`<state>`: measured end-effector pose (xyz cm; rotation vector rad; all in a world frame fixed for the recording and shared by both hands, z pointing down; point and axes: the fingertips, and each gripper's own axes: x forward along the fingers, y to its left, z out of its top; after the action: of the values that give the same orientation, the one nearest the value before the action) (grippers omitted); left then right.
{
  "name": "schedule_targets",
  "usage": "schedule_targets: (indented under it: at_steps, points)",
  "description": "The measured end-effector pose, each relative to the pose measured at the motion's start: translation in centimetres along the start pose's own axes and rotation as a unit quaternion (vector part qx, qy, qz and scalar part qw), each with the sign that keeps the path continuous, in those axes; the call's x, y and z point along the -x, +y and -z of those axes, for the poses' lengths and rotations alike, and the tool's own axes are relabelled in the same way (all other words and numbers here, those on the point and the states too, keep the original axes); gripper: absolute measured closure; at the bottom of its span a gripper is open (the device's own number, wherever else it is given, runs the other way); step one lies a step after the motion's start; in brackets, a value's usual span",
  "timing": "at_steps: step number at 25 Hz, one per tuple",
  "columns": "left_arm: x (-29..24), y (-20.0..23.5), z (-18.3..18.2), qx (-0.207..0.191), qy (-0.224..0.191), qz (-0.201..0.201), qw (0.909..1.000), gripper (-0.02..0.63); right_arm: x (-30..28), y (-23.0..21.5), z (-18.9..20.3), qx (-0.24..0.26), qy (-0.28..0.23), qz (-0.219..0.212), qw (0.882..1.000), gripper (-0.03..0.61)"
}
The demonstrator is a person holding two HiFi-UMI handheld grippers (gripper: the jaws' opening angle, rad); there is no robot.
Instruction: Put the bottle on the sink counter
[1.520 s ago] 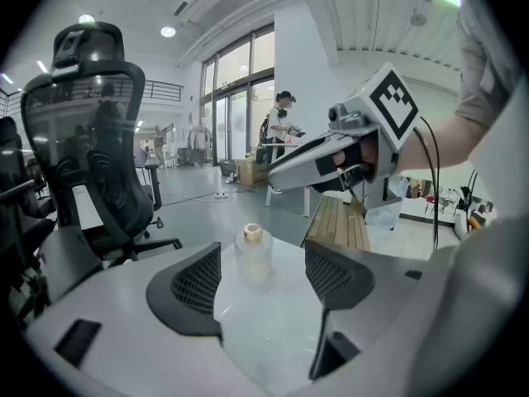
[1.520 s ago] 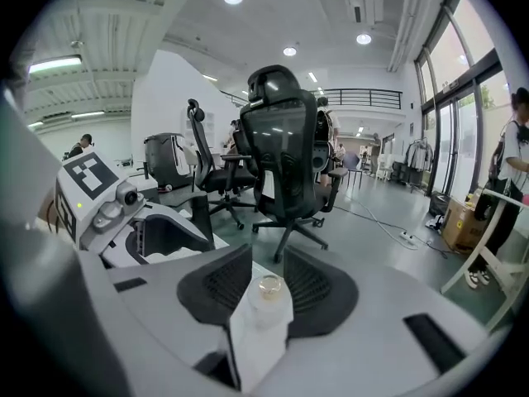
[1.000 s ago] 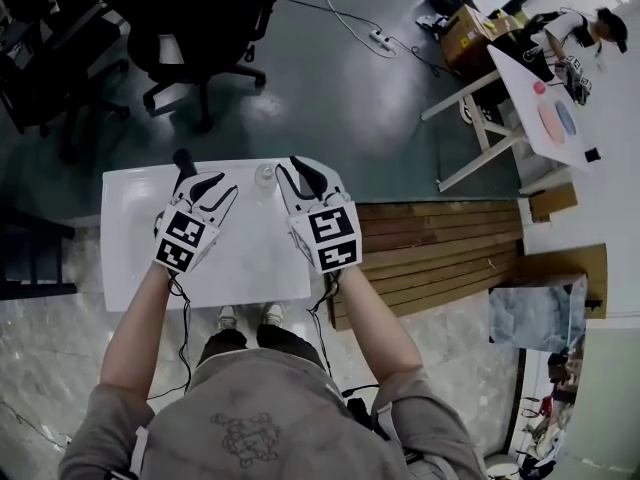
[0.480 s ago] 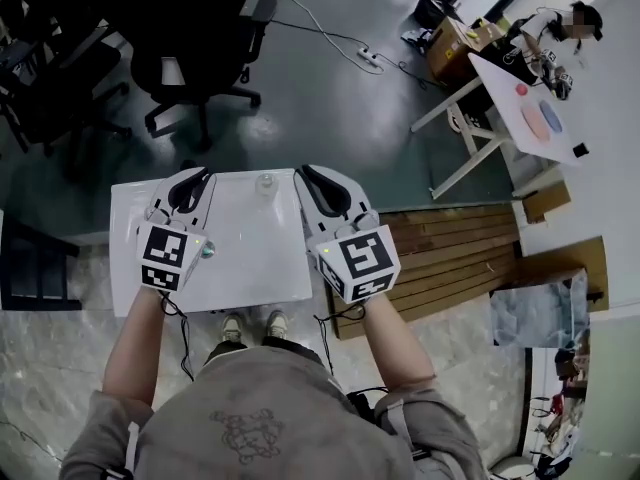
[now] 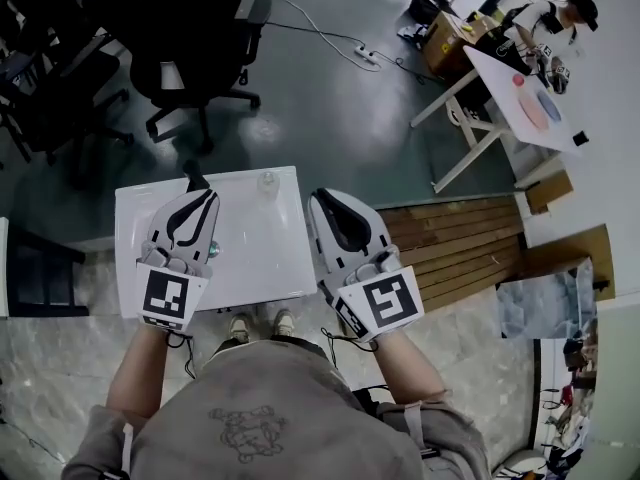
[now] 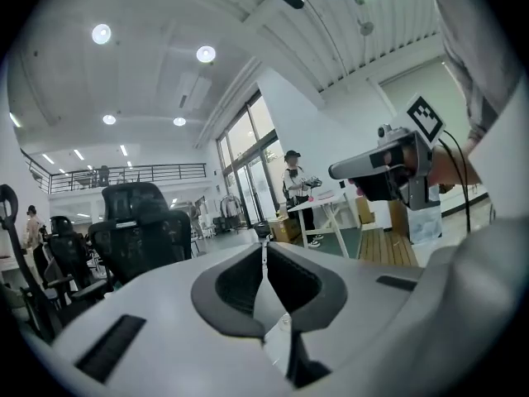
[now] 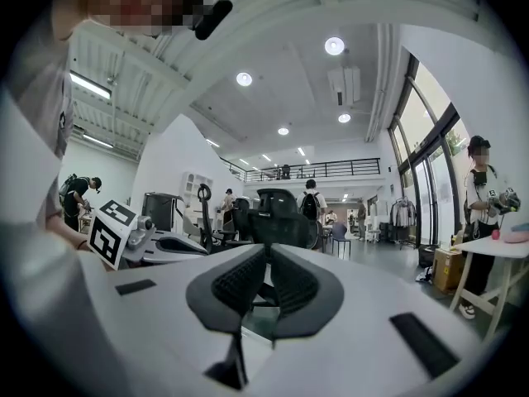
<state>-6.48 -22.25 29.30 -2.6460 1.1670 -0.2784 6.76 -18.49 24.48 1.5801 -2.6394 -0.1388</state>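
Observation:
A small clear bottle [image 5: 267,181] stands upright near the far edge of the white table [image 5: 250,258], seen from above. My left gripper [image 5: 193,182] is held level above the table's left part, left of the bottle and apart from it. My right gripper [image 5: 318,197] hangs level over the table's right edge, right of the bottle. The jaws of both have just been closing, and both are shut with nothing between them. In the left gripper view the closed tips [image 6: 264,243] point at open room, with the right gripper [image 6: 384,165] beside them. The right gripper view shows its own shut tips [image 7: 266,251].
Black office chairs [image 5: 190,28] stand beyond the table on the dark floor. A wooden platform [image 5: 450,243] lies to the right. A person works at a white table [image 5: 525,98] at the far right. A power strip with its cable [image 5: 368,55] lies on the floor.
Both grippers have risen toward the head camera and drawn back toward the person's body. Their jaws, open a second ago, have closed on nothing. The bottle has not moved.

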Motion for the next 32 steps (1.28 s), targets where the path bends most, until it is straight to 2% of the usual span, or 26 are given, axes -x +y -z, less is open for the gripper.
schedule_targets:
  at_steps: [4,10,19,25,29,32]
  points:
    - [1.4,-1.4,0.1,0.024,-0.005,0.007,0.9997,0.584,1.5,1.0,0.2,0.005,0.0,0.001,1.0,0.537]
    - [2.9,-2.8,0.8,0.04,0.005,0.01,0.9991,0.589,3.2,1.6,1.9,-0.008,0.016,-0.006,1.0,0.538]
    - [3.9,-5.3,2.6,0.045,0.029,0.023,0.9983,0.589,4.8,2.3,5.3,-0.02,0.049,-0.01,0.999,0.541]
    - [4.3,-6.1,3.7,0.062,0.044,0.031,0.9966,0.589,5.3,3.2,6.0,-0.014,0.056,-0.013,0.998,0.541]
    - [4.3,-6.2,3.9,0.042,0.039,0.036,0.9977,0.589,5.3,3.1,6.1,-0.013,0.058,-0.011,0.998,0.541]
    - [4.2,-5.7,3.8,0.053,0.045,0.028,0.9972,0.589,5.3,2.8,6.1,-0.009,0.062,-0.008,0.998,0.541]
